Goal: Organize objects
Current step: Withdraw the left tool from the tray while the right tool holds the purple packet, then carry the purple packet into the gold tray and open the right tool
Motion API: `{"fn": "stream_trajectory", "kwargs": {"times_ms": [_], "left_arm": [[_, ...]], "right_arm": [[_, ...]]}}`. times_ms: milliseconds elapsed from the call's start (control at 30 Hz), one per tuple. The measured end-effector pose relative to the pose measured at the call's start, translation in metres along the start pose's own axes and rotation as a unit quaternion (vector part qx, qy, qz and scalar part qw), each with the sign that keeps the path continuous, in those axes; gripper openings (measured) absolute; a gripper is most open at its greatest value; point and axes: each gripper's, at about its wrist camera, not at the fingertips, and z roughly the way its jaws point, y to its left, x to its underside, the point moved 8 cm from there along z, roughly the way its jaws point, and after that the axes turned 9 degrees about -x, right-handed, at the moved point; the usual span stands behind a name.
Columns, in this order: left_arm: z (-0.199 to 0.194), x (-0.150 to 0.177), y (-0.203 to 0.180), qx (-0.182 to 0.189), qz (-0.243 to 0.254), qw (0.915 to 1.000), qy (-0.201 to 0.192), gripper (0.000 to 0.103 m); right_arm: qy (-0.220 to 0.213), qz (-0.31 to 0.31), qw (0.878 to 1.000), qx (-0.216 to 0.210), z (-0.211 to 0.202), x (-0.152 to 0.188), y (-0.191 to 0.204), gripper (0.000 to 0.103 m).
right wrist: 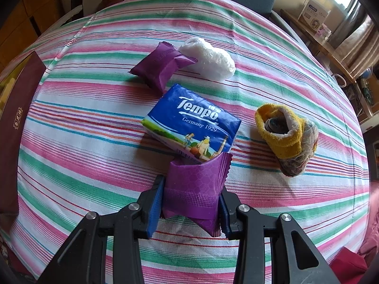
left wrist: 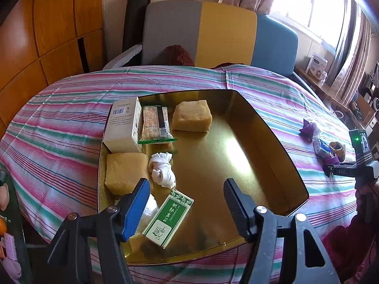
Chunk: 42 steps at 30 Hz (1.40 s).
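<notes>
A gold tray (left wrist: 267, 142) on the striped table holds a white box (left wrist: 123, 125), a snack bar (left wrist: 155, 123), two tan sponges (left wrist: 191, 116), a white sock (left wrist: 162, 170) and a green box (left wrist: 169, 217). My left gripper (left wrist: 187, 203) hovers open and empty over the tray's near side. My right gripper (right wrist: 190, 203) is shut on a purple packet (right wrist: 196, 189), just above the cloth. Ahead of it lie a blue Tempo tissue pack (right wrist: 191, 123), a second purple packet (right wrist: 163, 67), a white bundle (right wrist: 208, 58) and a yellow rolled sock (right wrist: 284, 132).
The tray's dark red outer wall (right wrist: 21, 118) stands at the left of the right wrist view. A grey, yellow and blue chair (left wrist: 213, 33) stands behind the table. Shelves with boxes (left wrist: 317, 66) line the right wall under the window.
</notes>
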Motion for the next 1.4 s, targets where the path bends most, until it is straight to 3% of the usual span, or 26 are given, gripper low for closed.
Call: {"fn": "stream_trajectory", "kwargs": {"times_ms": [133,600,833,1000,1100,1233,1400], "left_arm": [[-0.001,0.000,-0.001,0.001,0.001,1.0000,-0.001,0.066],[-0.006,0.002,0.004,0.007,0.000,1.0000,-0.005,0.065],[-0.009,0.001,0.014,0.009,-0.008,0.9998,-0.013,0.065],[-0.009,0.002,0.018,0.009,-0.012,0.9998,-0.013,0.065],[-0.009,0.002,0.024,0.008,-0.018,0.9997,-0.015,0.064],[-0.011,-0.003,0.046,-0.004,-0.042,0.9989,-0.019,0.063],[-0.010,-0.003,0.088,-0.034,-0.080,0.9961,-0.019,0.062]], "right_arm": [[-0.001,-0.002,1.000,0.000,0.008,-0.002,-0.019,0.041],[-0.009,-0.009,1.000,0.025,0.006,-0.008,-0.021,0.039],[-0.074,0.019,0.997,0.000,-0.043,-0.024,-0.011,0.039],[-0.110,-0.011,0.993,-0.042,-0.074,-0.043,0.038,0.040],[-0.128,-0.037,0.987,-0.092,-0.089,-0.055,0.083,0.040],[-0.135,-0.096,0.972,-0.165,-0.098,-0.066,0.168,0.040],[-0.111,-0.164,0.954,-0.224,-0.081,-0.068,0.268,0.040]]}}
